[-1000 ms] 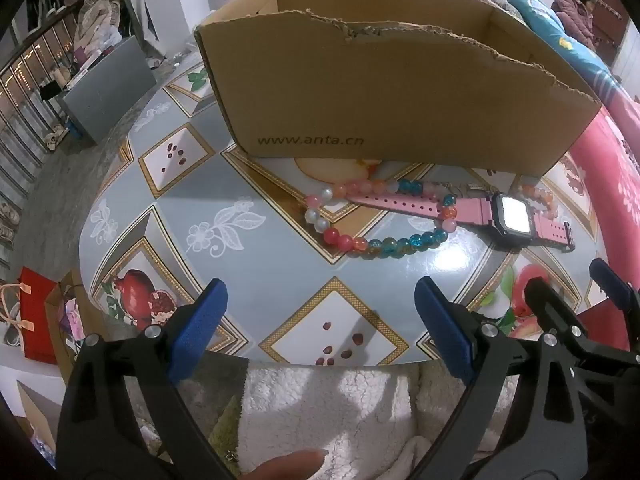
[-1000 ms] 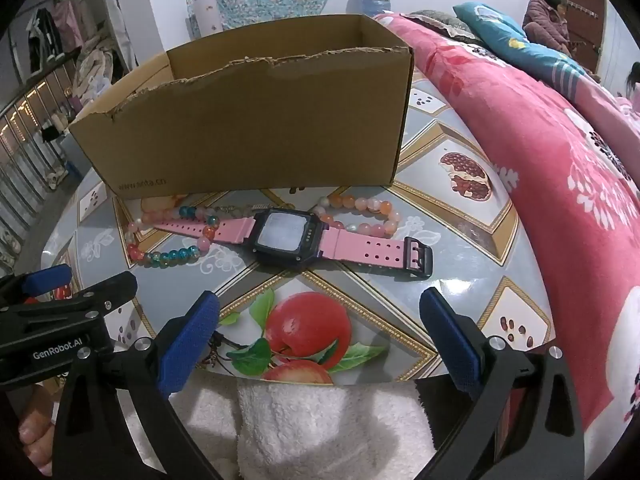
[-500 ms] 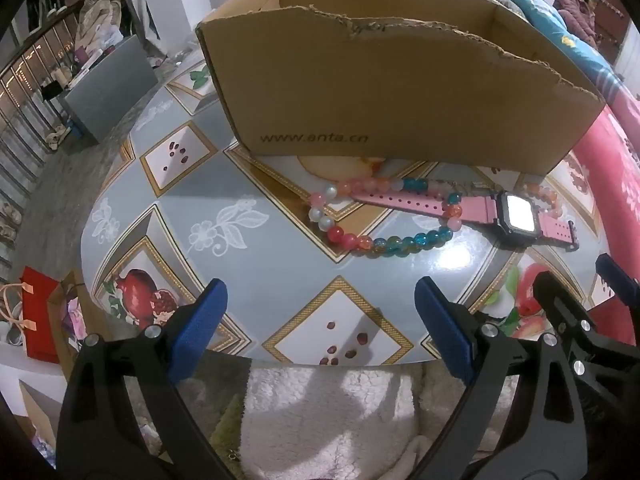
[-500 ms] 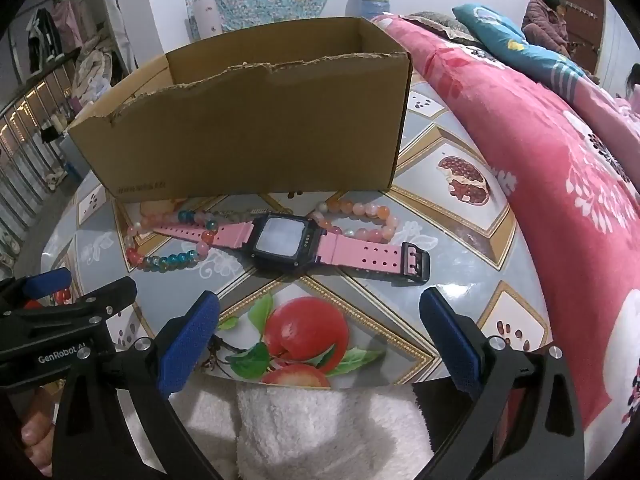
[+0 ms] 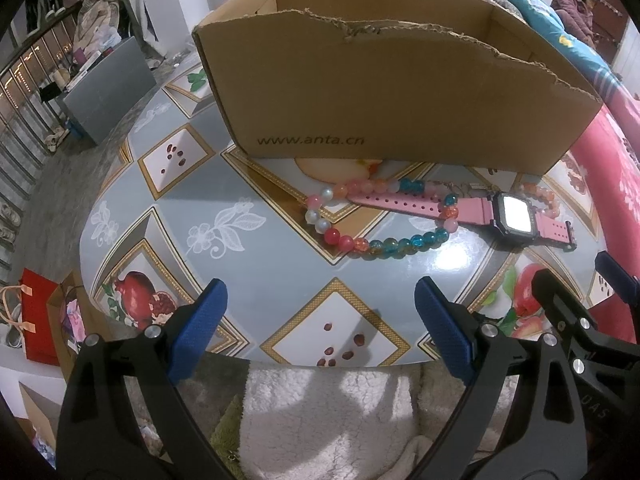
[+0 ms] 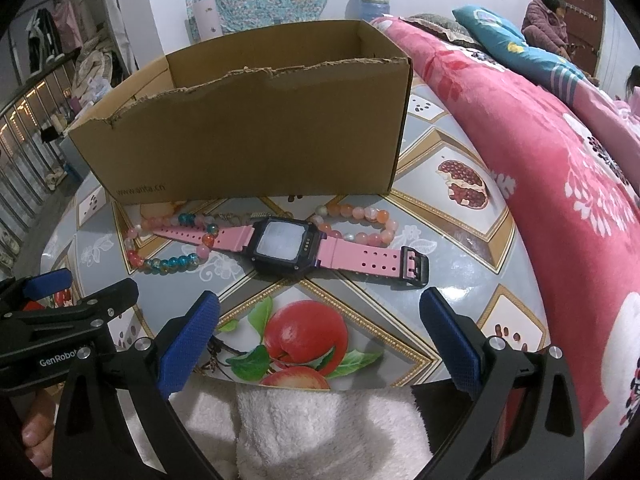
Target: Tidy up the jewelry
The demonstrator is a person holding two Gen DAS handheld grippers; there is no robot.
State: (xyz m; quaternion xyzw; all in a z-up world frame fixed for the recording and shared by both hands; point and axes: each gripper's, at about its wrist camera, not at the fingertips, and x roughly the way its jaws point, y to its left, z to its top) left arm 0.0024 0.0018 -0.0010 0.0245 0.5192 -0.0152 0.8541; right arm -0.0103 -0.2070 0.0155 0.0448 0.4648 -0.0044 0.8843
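A pink-strapped watch [image 6: 286, 240] with a black square face lies flat on the patterned table [image 6: 460, 208], in front of an open cardboard box [image 6: 248, 136]. One strap end rests inside a multicoloured bead bracelet [image 5: 360, 216] on the left. A second bracelet of peach and orange beads [image 6: 360, 220] lies behind the watch's right strap. My left gripper [image 5: 320, 328] is open at the table's near edge, short of the multicoloured bracelet. My right gripper [image 6: 320, 336] is open too, just in front of the watch [image 5: 512, 218]. Neither holds anything.
A pink floral quilt [image 6: 560, 160] rises along the table's right side. A person [image 6: 548, 20] sits far back by a door. White fleece fabric [image 6: 320, 432] lies below the grippers. A red gift bag [image 5: 38, 320] and clutter are on the floor at left.
Both grippers have moved slightly forward and up, so the box, watch and bracelets look a little nearer. Nothing on the table has moved.
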